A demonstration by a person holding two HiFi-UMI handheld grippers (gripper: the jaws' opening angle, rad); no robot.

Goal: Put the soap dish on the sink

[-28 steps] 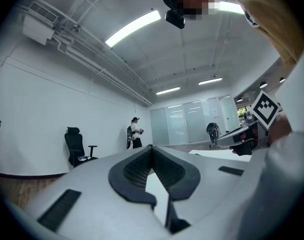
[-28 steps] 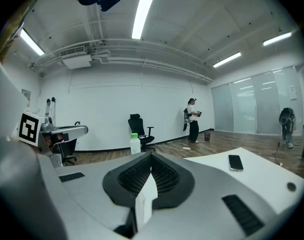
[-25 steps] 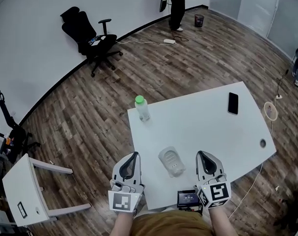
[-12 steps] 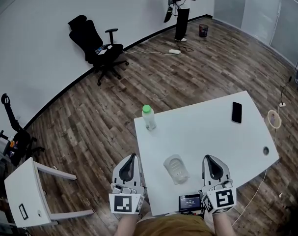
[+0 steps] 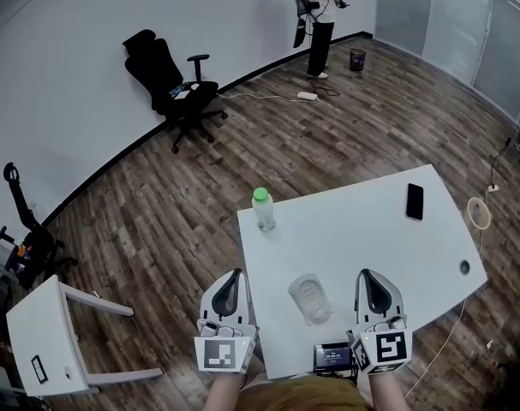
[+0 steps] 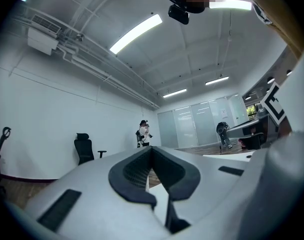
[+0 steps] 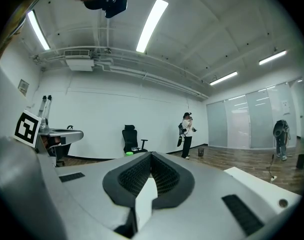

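Note:
The soap dish [image 5: 311, 298], a pale translucent oval tray, lies on the white table [image 5: 371, 229] near its front edge. No sink shows in any view. My left gripper [image 5: 235, 272] hangs over the table's front left corner, left of the dish and apart from it. Its jaws are shut on nothing [image 6: 152, 149]. My right gripper [image 5: 365, 273] is to the right of the dish, also clear of it. Its pads meet at the tip with nothing between them [image 7: 150, 155]. Both grippers point level across the table.
A bottle with a green cap [image 5: 262, 208] stands at the table's far left corner, and a black phone [image 5: 415, 201] lies at the far right. A small black device with a screen [image 5: 332, 355] sits at the front edge. An office chair [image 5: 170, 80], a small white table [image 5: 45, 332] and a standing person [image 5: 318, 15] are around the room.
The head view has shifted, so the table sits lower and further right in the picture. Both grippers have risen slightly and stay shut either side of the dish, which has not moved.

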